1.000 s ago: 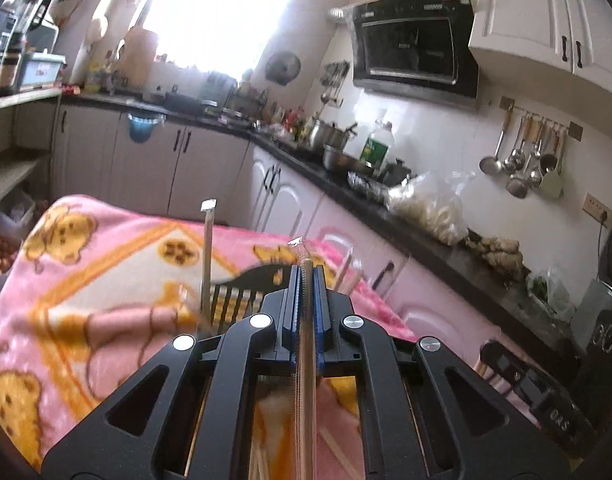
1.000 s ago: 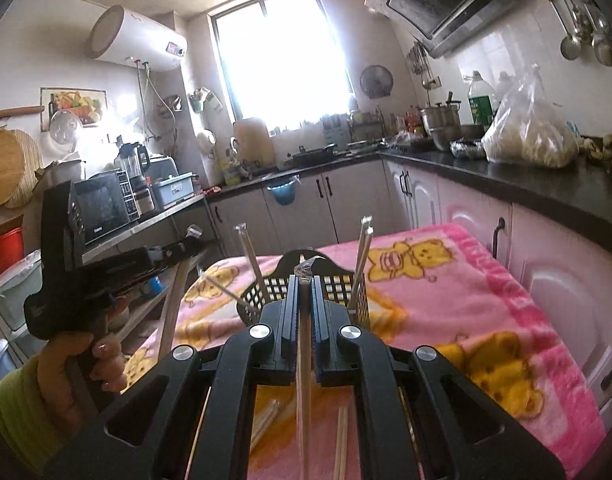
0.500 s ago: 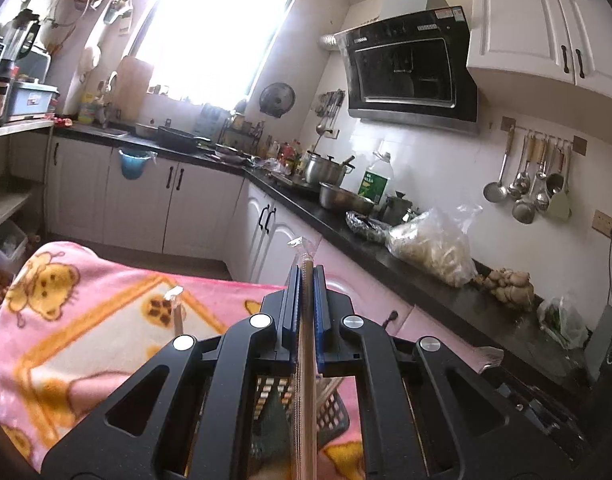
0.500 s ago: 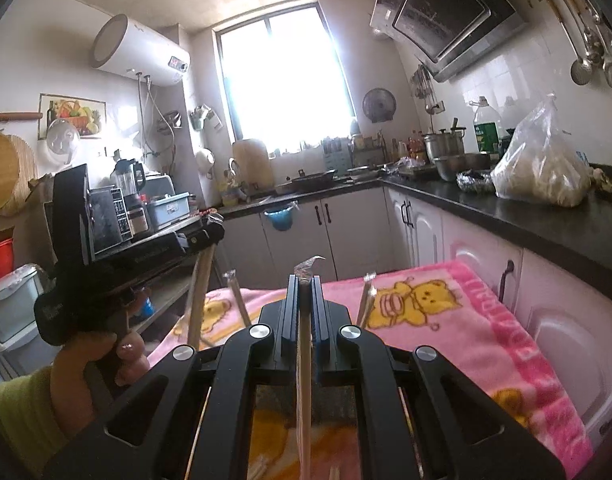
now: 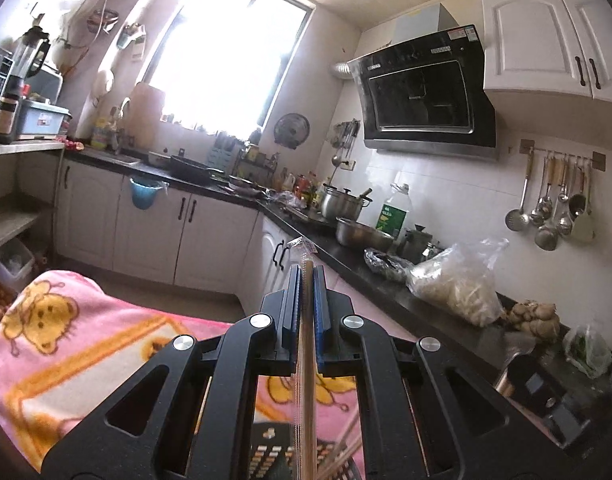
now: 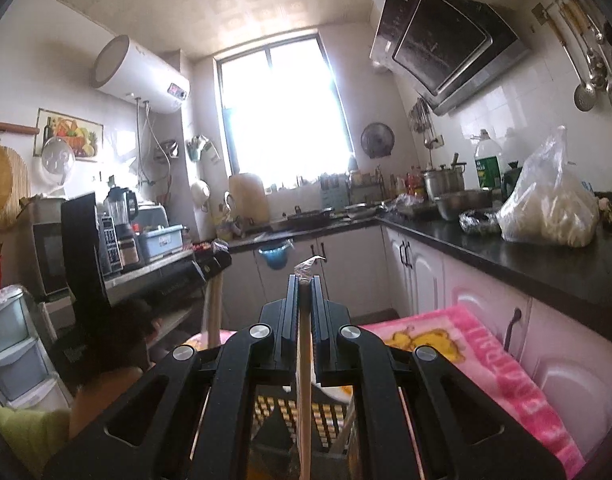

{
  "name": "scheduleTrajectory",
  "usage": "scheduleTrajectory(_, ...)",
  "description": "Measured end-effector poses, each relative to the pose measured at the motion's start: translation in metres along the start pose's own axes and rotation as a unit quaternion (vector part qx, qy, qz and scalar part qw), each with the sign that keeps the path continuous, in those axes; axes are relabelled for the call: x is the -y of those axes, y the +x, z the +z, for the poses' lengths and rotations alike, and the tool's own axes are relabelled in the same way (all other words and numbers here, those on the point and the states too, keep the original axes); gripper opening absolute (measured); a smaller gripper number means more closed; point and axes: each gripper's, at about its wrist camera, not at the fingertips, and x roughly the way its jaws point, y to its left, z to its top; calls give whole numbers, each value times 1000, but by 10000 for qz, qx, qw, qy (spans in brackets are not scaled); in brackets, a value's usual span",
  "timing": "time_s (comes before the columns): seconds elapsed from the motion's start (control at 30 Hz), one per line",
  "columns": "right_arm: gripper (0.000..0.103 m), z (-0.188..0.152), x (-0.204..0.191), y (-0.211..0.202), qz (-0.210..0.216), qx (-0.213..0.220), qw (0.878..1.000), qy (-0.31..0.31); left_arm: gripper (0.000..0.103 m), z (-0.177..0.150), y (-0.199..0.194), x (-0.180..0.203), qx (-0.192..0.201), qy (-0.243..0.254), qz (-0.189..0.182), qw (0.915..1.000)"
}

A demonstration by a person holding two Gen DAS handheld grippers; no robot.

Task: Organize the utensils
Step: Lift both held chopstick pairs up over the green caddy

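Observation:
My left gripper (image 5: 305, 270) is shut on a plastic-wrapped pair of chopsticks (image 5: 306, 360) that runs down between the fingers. My right gripper (image 6: 304, 280) is shut on another wrapped pair of chopsticks (image 6: 304, 380). Both are raised and tilted up, above a black mesh utensil basket (image 6: 302, 412) that shows only partly under the fingers; it also shows in the left wrist view (image 5: 266, 452). The left gripper with its chopsticks (image 6: 214, 308) appears at the left of the right wrist view.
A pink bear-print blanket (image 5: 78, 352) covers the table; it also shows in the right wrist view (image 6: 486, 352). A black countertop (image 5: 386, 280) with pots, a bottle and a plastic bag (image 5: 458, 280) runs along the right. White cabinets (image 5: 154, 232) stand behind.
Both grippers have lifted and tilted upward with their chopsticks. The basket and the chopsticks standing in it have dropped to the bottom of both views.

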Motion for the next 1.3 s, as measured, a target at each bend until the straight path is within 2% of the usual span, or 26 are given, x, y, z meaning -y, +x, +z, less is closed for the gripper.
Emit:
scheduleTrajectory(0.37,6,5,18,35,-192,331,9993,38,1,-10,33,-1,294,65,165,9994)
scheduleTrajectory(0.7,6,-13,34,63,-269,214,9991,251,1,-32,51,-6,388,318,305,9983)
scheduleTrajectory(0.93,6,-24,41,75,-270,165,9983,497,2,-41,53,-14,307,322,324,9985)
scheduleTrajectory(1.3,7,-36,47,79,-223,-178,9966,768,21,-46,40,-27,19,125,292,9995)
